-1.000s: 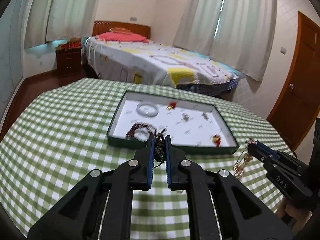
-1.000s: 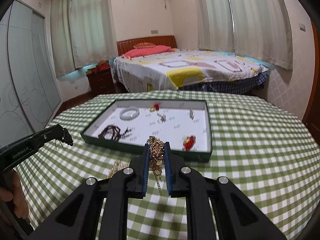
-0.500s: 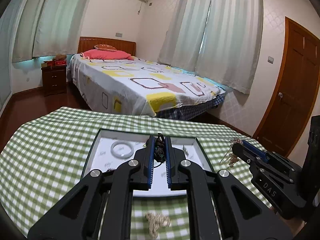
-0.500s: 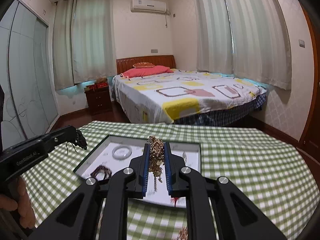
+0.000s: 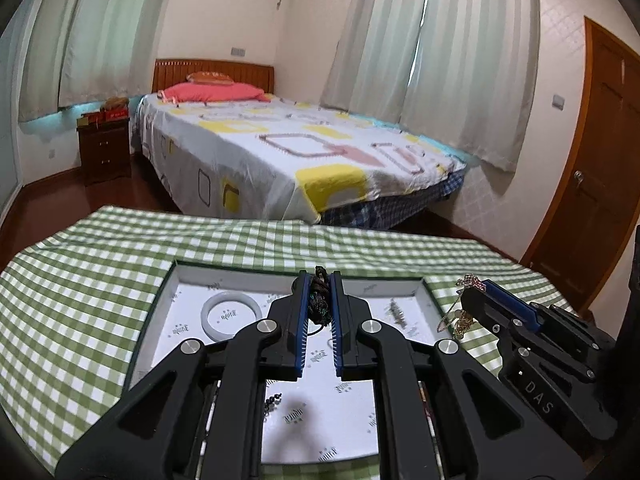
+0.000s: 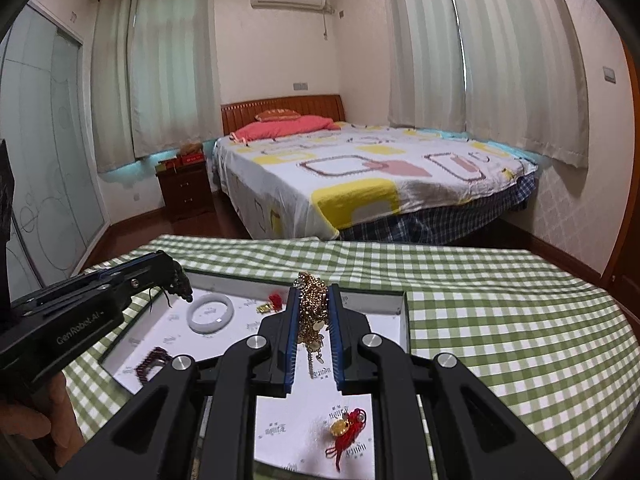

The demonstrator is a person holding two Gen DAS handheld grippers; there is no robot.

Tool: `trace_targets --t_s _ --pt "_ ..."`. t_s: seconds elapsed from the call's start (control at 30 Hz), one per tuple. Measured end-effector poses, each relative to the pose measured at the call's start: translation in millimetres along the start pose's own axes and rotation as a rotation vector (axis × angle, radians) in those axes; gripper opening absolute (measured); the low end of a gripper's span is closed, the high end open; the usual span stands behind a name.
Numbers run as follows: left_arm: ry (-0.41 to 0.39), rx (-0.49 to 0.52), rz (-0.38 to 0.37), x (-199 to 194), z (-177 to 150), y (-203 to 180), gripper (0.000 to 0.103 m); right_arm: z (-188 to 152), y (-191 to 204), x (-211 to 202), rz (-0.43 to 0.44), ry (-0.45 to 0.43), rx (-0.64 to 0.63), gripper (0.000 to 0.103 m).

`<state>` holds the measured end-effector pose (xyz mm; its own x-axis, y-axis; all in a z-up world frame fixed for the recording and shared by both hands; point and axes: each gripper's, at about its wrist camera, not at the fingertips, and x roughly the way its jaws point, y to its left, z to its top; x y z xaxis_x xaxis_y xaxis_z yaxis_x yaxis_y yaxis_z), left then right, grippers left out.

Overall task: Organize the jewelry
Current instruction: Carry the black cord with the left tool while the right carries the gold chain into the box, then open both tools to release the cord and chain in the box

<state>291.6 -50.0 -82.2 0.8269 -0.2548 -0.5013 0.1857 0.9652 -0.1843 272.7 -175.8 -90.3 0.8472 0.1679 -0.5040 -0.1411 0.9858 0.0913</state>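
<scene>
My left gripper [image 5: 319, 280] is shut on a dark beaded bracelet [image 5: 318, 307] and holds it above the green-rimmed white tray [image 5: 427, 295]. My right gripper [image 6: 313, 286] is shut on a gold chain necklace [image 6: 312, 320] that hangs over the same tray [image 6: 405, 320]. In the tray lie a white bangle [image 6: 211, 313], a dark bead bracelet [image 6: 150, 364], a red-tasselled gold charm [image 6: 345, 426] and a small red and gold piece [image 6: 272, 303]. The right gripper with the chain [image 5: 460, 320] shows at the right of the left wrist view.
The tray sits on a round table with a green checked cloth [image 6: 500, 320]. Beyond the table stand a bed [image 6: 360, 176], a nightstand [image 6: 184, 192] and a wooden door [image 5: 600, 208]. A silver piece [image 5: 396, 312] lies in the tray's far right part.
Both grippers have moved forward from the table's near side to above the tray, each still holding its piece. The loose gold piece on the cloth is out of view.
</scene>
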Motion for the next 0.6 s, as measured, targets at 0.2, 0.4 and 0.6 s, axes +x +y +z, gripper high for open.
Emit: trace_targets --t_s 0.2,0.4,0.6 --pt "0.104 0.001 0.017 46.4 -15.0 8.1 0.01 -10.4 -7.7 35.3 -0.012 0.071 0.016 0.015" --pt "0.183 -0.001 0.028 72.6 -25.7 14.7 0.01 -21.7 -10.7 58.6 -0.026 0.147 0.023 0.015" --pt "0.231 -0.003 0.035 85.4 -31.7 18.1 0.01 -27.3 -13.3 72.0 -0.037 0.213 0.032 0.015"
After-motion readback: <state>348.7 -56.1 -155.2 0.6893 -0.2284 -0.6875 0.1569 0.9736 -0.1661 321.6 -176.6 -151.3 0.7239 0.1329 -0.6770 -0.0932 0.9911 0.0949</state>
